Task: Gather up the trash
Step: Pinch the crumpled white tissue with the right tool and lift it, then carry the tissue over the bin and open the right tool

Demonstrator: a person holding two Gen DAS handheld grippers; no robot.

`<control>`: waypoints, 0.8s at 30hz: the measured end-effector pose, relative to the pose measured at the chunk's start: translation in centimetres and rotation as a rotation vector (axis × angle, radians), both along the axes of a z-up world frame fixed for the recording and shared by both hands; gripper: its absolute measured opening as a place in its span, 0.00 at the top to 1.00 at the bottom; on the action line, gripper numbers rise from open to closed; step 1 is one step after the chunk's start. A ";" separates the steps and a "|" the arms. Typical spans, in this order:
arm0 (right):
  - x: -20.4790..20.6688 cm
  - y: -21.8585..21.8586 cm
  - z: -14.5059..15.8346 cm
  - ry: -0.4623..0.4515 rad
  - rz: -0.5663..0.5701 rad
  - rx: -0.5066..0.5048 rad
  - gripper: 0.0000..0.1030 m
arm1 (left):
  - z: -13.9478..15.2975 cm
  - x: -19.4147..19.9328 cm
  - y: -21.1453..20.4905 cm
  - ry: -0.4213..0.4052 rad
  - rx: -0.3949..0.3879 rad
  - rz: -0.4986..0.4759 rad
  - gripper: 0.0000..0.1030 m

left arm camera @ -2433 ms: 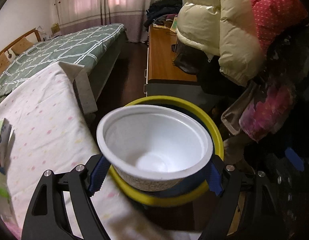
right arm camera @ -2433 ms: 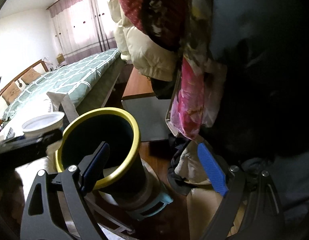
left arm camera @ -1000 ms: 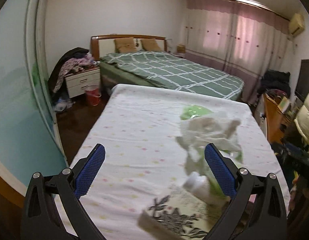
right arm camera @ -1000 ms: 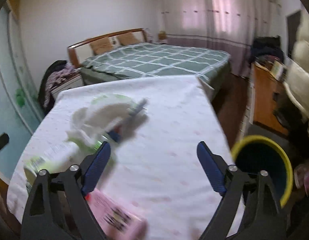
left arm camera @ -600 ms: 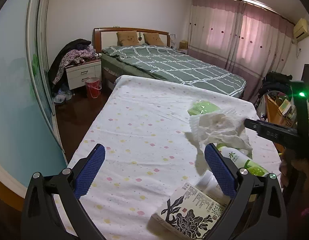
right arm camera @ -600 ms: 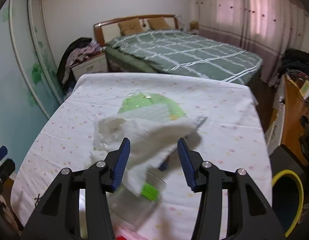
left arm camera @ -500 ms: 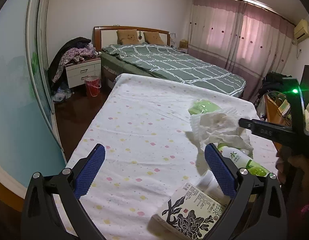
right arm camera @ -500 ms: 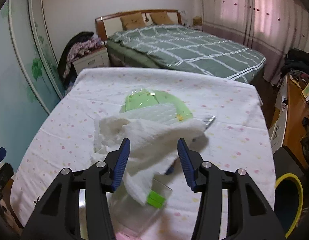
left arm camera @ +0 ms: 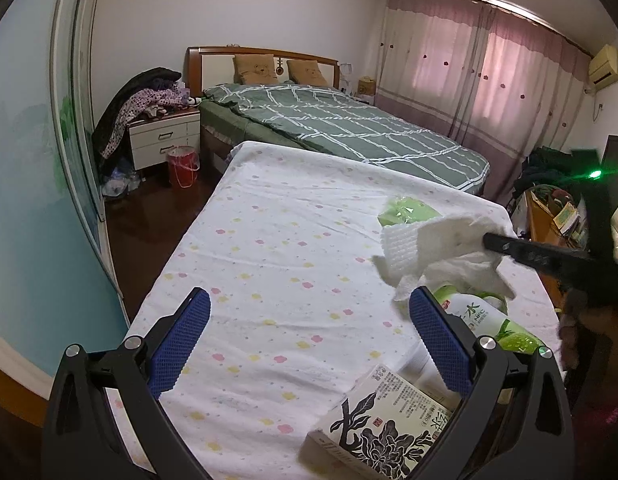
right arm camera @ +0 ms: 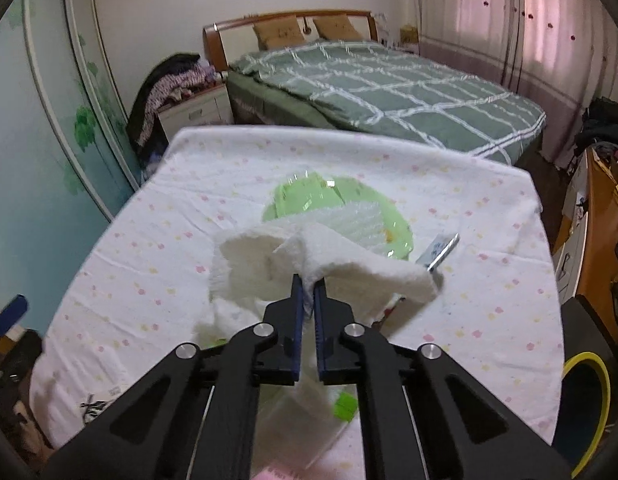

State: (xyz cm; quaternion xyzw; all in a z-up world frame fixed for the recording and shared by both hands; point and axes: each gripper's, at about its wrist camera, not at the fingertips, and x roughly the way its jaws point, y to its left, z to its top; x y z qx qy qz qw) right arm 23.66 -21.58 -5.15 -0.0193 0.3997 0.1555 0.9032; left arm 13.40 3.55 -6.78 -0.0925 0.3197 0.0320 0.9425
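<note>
Step in hand: picking up tissue (right arm camera: 309, 256) off surface (right arm camera: 489, 292). Right gripper (right arm camera: 307, 284) jaws just closed, now pinching tissue's fold; tissue bunched above bottle (left arm camera: 485, 320) and green plate (right arm camera: 373, 220), near surface's right side. Right gripper tilted down, reaching in from right. Left gripper (left arm camera: 305, 334) jaws wide apart, empty, hovering low over near edge beside box (left arm camera: 385, 428). Next, likely: lift tissue clear, swing right to yellow-rimmed bin (right arm camera: 589, 400), release.

place: home bedroom | seen: bed (left arm camera: 341, 128), nightstand (left arm camera: 165, 140), curtains (left arm camera: 481, 76)
</note>
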 end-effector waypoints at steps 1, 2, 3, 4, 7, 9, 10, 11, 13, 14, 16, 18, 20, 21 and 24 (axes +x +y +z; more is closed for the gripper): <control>-0.4 -0.2 0.7 -0.015 -0.001 0.007 0.95 | 0.1 -0.1 0.0 -0.003 0.001 0.001 0.05; -0.9 -0.4 1.5 -0.033 -0.001 0.016 0.95 | 0.2 -0.1 -0.1 -0.006 0.001 0.000 0.05; -1.3 -0.7 2.3 -0.050 -0.001 0.026 0.95 | 0.2 -0.2 -0.2 -0.008 0.001 -0.001 0.05; -1.8 -1.0 3.0 -0.065 -0.001 0.036 0.95 | 0.2 -0.3 -0.2 -0.010 0.001 -0.001 0.05; -3.4 -2.0 5.3 -0.123 -0.011 0.058 0.95 | 0.4 -0.5 -0.5 -0.014 0.003 -0.007 0.05; -4.4 -2.8 6.6 -0.152 -0.019 0.072 0.95 | 0.5 -0.6 -0.7 -0.019 0.002 -0.011 0.05; -4.8 -3.2 7.1 -0.165 -0.023 0.079 0.95 | 0.6 -0.7 -0.8 -0.021 0.002 -0.013 0.05; -5.3 -3.8 7.6 -0.180 -0.030 0.089 0.95 | 0.7 -0.8 -0.7 -0.024 0.003 -0.013 0.05; -6.3 -4.9 8.6 -0.206 -0.044 0.103 0.95 | 0.9 -1.0 -0.9 -0.028 0.004 -0.017 0.05; -6.8 -5.5 9.0 -0.219 -0.054 0.109 0.95 | 1.0 -1.1 -1.0 -0.031 0.005 -0.018 0.05; -7.7 -6.7 9.6 -0.241 -0.077 0.115 0.95 | 1.2 -1.2 -1.2 -0.035 0.007 -0.023 0.05; -8.6 -8.2 9.8 -0.255 -0.112 0.114 0.95 | 1.3 -1.5 -1.5 -0.039 0.008 -0.029 0.05; -9.3 -9.7 9.7 -0.262 -0.156 0.110 0.95 | 1.5 -1.6 -1.9 -0.043 0.010 -0.039 0.05; -9.6 -10.6 9.5 -0.262 -0.183 0.107 0.95 | 1.6 -1.7 -2.1 -0.044 0.012 -0.043 0.05; -10.4 -13.5 8.3 -0.246 -0.271 0.108 0.95 | 1.7 -1.9 -2.9 -0.046 0.015 -0.062 0.05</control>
